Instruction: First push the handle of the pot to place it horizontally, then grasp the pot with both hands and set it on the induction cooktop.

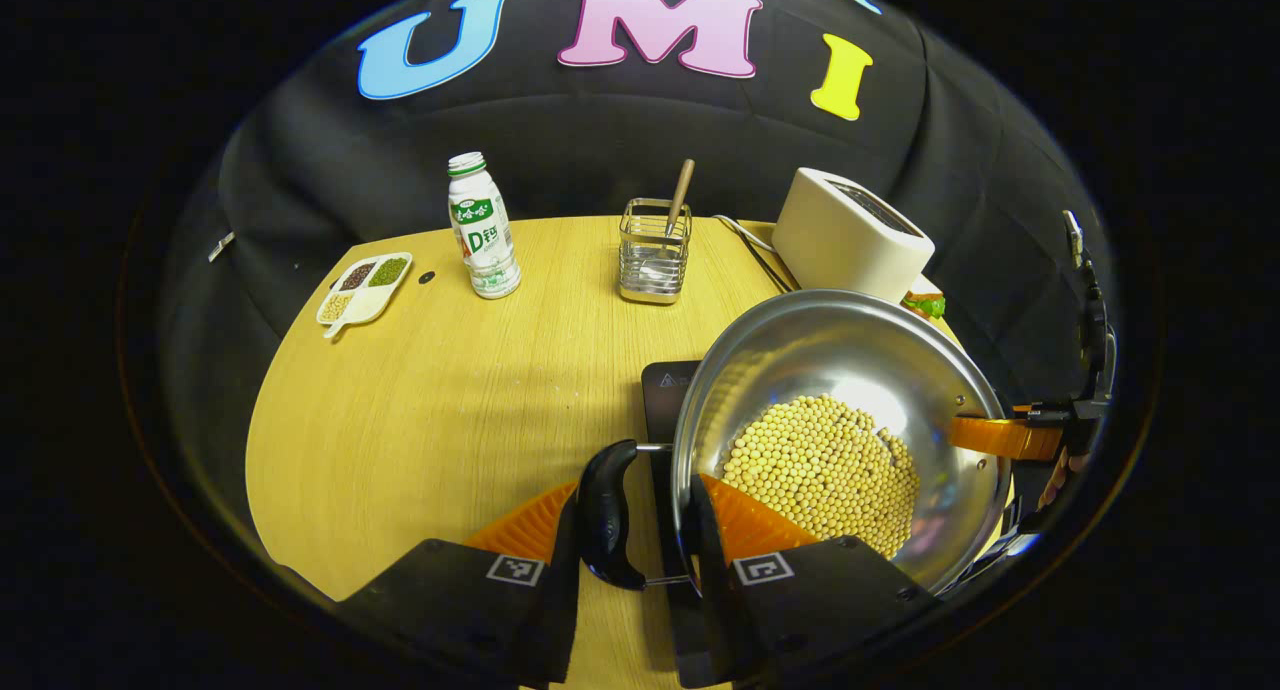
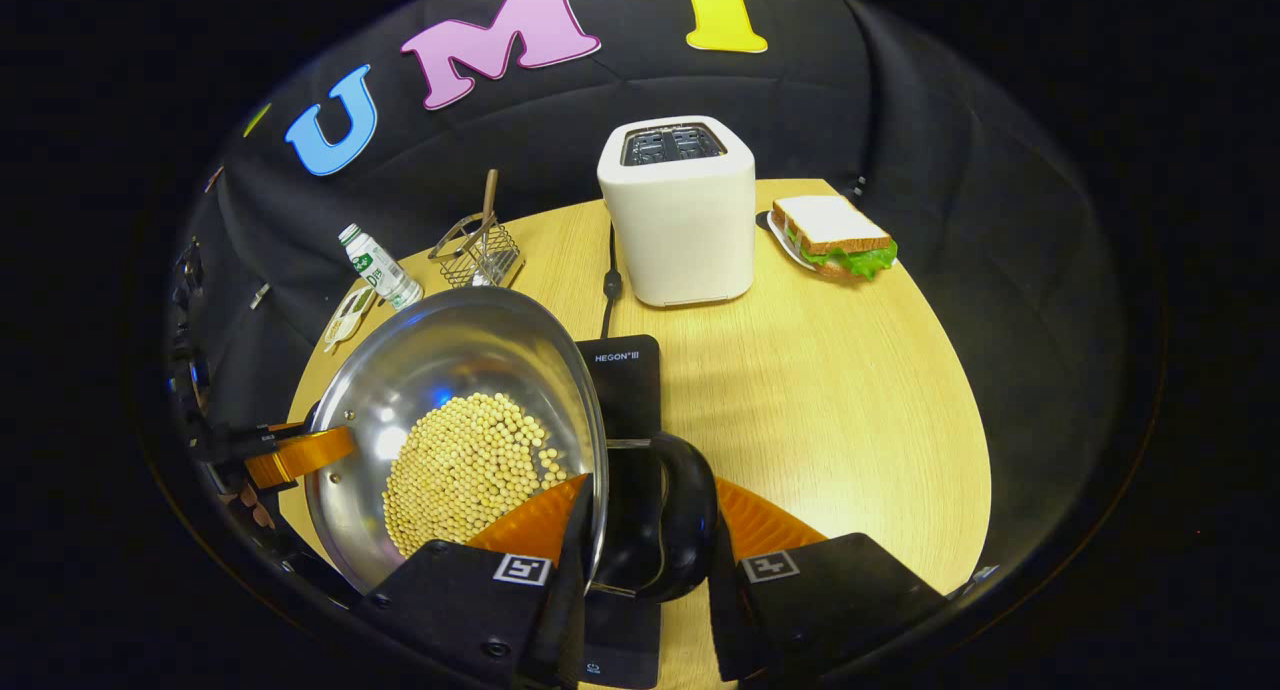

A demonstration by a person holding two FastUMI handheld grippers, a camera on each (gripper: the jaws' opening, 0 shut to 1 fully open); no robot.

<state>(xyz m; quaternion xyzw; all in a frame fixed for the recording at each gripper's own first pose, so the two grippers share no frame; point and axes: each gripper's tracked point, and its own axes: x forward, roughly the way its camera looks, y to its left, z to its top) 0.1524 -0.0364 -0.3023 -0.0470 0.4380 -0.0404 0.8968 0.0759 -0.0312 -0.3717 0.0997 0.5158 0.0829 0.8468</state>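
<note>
A steel pot (image 1: 850, 370) holding yellow soybeans (image 1: 825, 470) sits between my two grippers, over the black induction cooktop (image 1: 665, 385). Whether it rests on the cooktop I cannot tell. My left gripper (image 1: 630, 510) is shut on the pot's black loop handle (image 1: 608, 515). In the right gripper view, the pot (image 2: 450, 370) is to the left and my right gripper (image 2: 650, 515) is shut on the opposite black handle (image 2: 665, 510), above the cooktop (image 2: 625, 370). Each view shows the other gripper at the pot's far rim: right gripper (image 1: 1030, 435), left gripper (image 2: 290, 455).
On the wooden table stand a white toaster (image 2: 680, 210) with its cord (image 2: 610, 280), a sandwich on a plate (image 2: 835, 235), a wire basket with a utensil (image 1: 655, 250), a white bottle (image 1: 483, 225) and a divided dish of beans (image 1: 365, 285).
</note>
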